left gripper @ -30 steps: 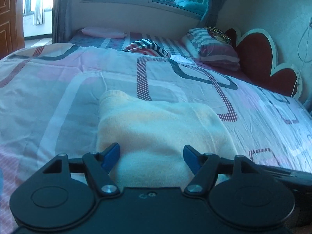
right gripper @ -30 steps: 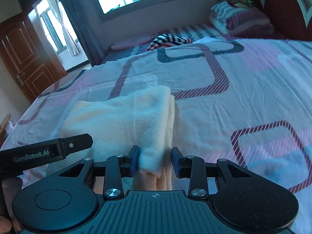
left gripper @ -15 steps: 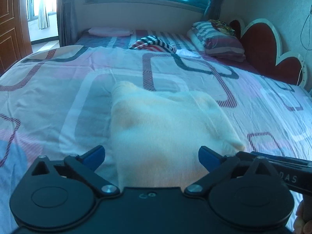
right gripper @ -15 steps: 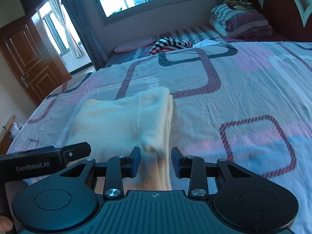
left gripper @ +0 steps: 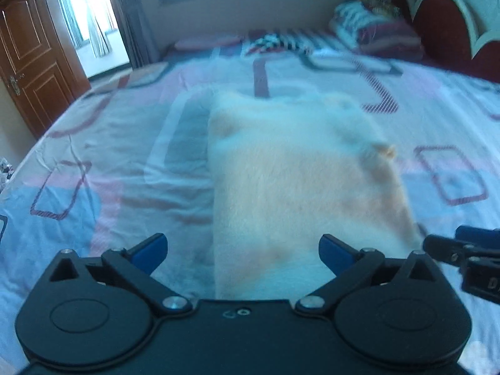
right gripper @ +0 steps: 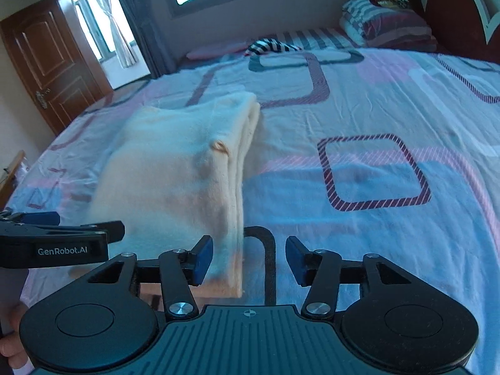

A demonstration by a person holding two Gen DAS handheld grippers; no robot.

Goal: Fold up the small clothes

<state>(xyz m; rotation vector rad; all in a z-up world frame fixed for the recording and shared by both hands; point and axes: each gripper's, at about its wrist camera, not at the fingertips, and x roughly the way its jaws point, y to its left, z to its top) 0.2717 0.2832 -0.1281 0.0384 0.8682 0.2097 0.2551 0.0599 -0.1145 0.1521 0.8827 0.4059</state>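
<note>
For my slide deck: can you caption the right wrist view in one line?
Open right gripper beside the near edge of a folded cream garment lying on the patterned bedsheet.

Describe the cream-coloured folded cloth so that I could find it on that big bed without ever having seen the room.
Start at the wide bed with its pink and blue sheet printed with rounded squares. On its near side, in front of both open grippers, lies the cream garment, folded into a thick rectangle with its layered edge on the right. It is plain and pale, unlike the striped cloth far off by the window.
</note>
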